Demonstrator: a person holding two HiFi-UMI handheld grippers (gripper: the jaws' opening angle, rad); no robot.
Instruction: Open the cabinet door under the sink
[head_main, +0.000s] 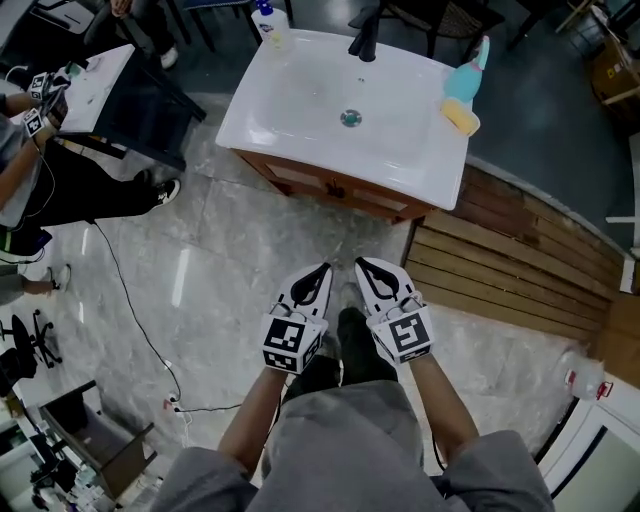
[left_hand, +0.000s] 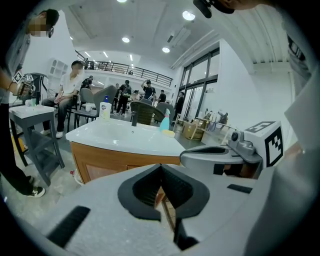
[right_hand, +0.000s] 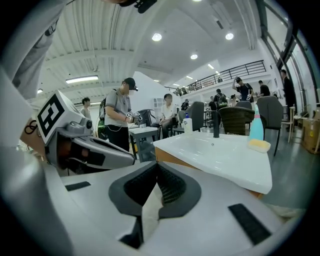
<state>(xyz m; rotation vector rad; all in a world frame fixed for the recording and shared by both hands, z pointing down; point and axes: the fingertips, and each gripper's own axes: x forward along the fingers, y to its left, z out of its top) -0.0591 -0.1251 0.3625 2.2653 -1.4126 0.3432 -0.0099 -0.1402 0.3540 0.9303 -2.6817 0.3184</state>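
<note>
I see a bright, evenly lit hall, fed by round ceiling lights (right_hand: 156, 37) and tall windows (left_hand: 200, 95). A pale streak of glare lies on the marble floor (head_main: 182, 275), and the white sink (head_main: 300, 110) is close to blown out. Both gripper views bend hard and darken at their corners; shadows are soft.

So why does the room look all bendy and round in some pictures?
Left gripper view and right gripper view: a wide lens bends the ceiling and darkens the corners, though the sink looks sharp. Head view: a bright streak of glare on the shiny floor.
</note>
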